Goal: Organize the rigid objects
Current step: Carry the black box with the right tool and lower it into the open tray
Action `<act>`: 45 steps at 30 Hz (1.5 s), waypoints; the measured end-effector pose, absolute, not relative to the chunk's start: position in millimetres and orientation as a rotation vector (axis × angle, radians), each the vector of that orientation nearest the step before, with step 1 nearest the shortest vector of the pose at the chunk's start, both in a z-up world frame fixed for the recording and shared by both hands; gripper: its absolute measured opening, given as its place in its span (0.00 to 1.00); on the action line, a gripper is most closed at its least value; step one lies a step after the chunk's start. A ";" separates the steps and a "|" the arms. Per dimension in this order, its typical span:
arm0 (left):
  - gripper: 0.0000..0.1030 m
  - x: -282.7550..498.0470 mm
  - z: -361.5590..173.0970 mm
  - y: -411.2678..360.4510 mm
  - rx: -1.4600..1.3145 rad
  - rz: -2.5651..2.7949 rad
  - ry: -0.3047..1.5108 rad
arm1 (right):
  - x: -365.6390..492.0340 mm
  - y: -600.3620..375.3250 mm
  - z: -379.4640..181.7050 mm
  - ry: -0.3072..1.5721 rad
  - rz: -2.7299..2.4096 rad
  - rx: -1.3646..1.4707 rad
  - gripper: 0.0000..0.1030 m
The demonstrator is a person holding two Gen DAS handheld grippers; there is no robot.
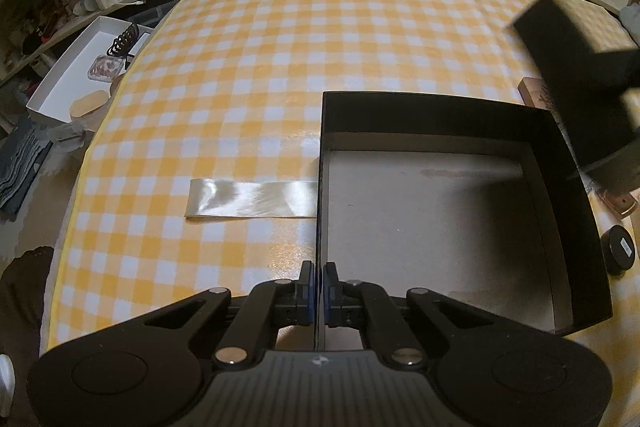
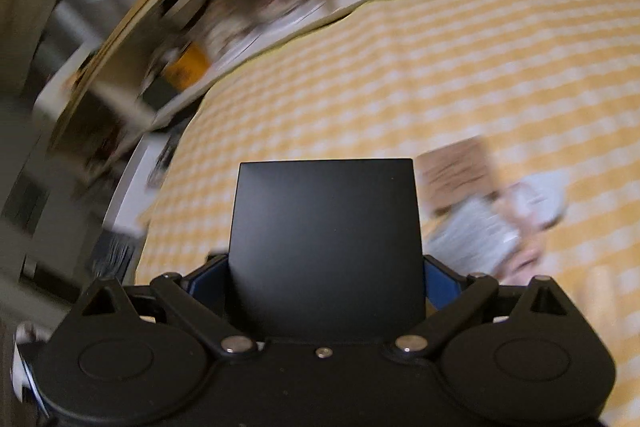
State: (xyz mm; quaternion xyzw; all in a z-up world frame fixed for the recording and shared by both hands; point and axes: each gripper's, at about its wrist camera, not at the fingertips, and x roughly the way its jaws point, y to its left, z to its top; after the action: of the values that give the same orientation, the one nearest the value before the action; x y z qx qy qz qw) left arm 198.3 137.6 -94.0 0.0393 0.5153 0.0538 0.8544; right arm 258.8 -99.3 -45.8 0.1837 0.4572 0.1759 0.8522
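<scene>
Both grippers clamped on matte black card.

The left gripper (image 1: 319, 293) pinches the near left wall of an open, square black cardboard box (image 1: 568, 195) with a bare grey floor, resting on the yellow-and-white checked tablecloth (image 1: 280, 67). The right gripper (image 2: 326, 279) grips a smooth flat black rectangular box (image 2: 326, 239) between its blue pads, held above the cloth. A glossy cream ribbon strip (image 1: 252, 201) touches the open box's left wall. Beyond, blurred shelves.
</scene>
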 end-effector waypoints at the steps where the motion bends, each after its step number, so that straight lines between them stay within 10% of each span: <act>1: 0.04 197.6 -93.6 137.3 0.082 0.112 1.082 | 256.5 -87.6 -50.0 0.972 0.382 0.375 0.96; 21: 0.04 194.7 -94.1 137.9 0.100 0.080 1.089 | 265.9 -41.6 -108.3 1.139 0.468 0.350 0.97; 34: 0.05 193.6 -94.3 137.9 0.100 0.079 1.087 | 250.5 -38.7 -107.7 1.199 0.569 0.245 0.39; 41: 0.05 193.5 -93.2 139.3 0.093 0.075 1.086 | 244.8 -34.7 -98.9 1.179 0.650 0.086 0.64; 45: 0.05 193.4 -92.9 139.3 0.094 0.075 1.087 | 237.0 -25.1 -106.8 1.198 0.706 -0.073 0.61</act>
State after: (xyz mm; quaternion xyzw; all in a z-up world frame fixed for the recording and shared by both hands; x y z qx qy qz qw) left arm 193.4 139.3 -92.9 0.0445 0.5170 0.0358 0.8541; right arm 237.0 -25.1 -106.8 -0.0337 0.5517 0.3251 0.7673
